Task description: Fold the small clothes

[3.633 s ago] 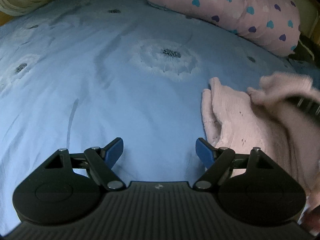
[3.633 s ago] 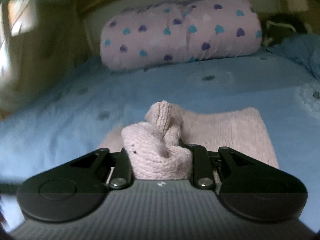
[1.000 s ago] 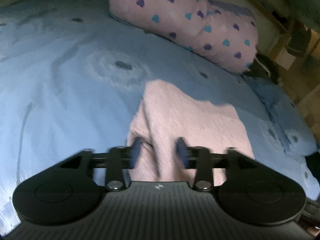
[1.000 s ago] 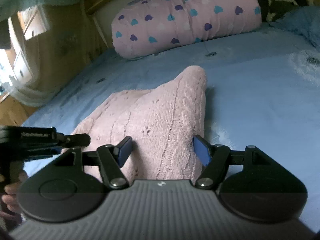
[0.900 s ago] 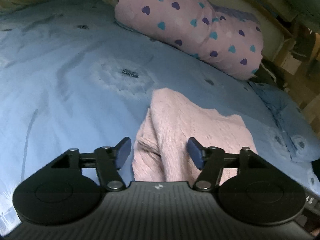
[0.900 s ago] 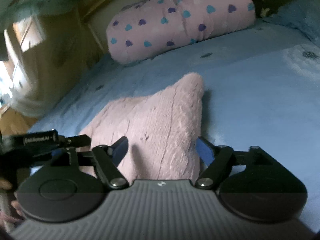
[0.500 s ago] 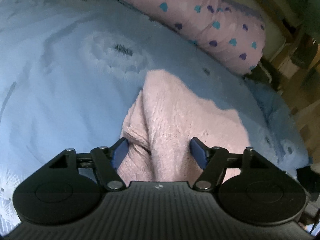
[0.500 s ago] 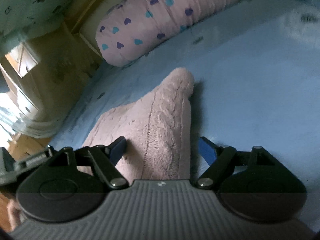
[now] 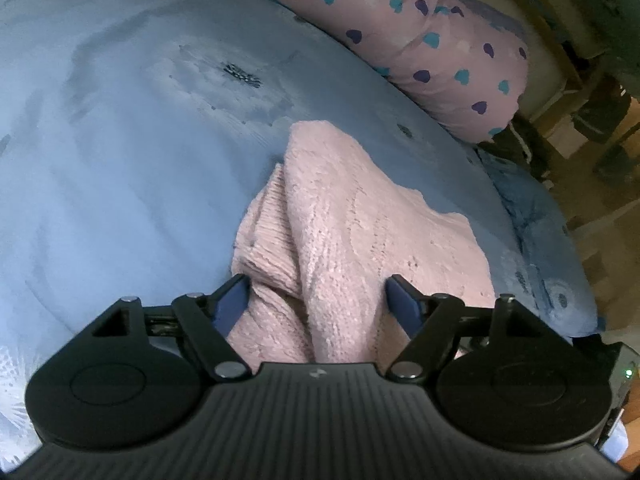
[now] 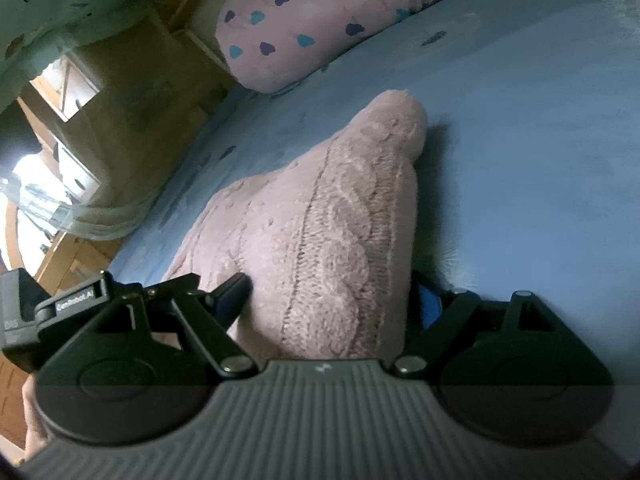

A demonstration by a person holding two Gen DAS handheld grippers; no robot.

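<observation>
A pink cable-knit sweater (image 9: 348,220) lies folded on the blue bed sheet (image 9: 120,140), one corner pointing away from me. My left gripper (image 9: 318,300) straddles its near left edge. Its jaws are opening, with knit between the blue pads and a gap at the right pad. In the right wrist view the same sweater (image 10: 332,208) fills the middle. My right gripper (image 10: 330,296) straddles its near right edge, jaws opening too. The right pad is partly hidden behind the knit. The left gripper's body (image 10: 60,300) shows at the left.
A pink bolster pillow with blue and purple hearts (image 9: 420,32) lies along the far side of the bed. A crumpled blue cover (image 9: 540,240) sits at the right bed edge. Wooden drawers (image 10: 72,80) stand beyond the left edge. A hand (image 10: 34,420) shows bottom left.
Both grippers have spread their jaws wider and sunk closer to the sweater. The views have rolled. The sweater, earlier bunched in the right gripper, now rests folded on the sheet.
</observation>
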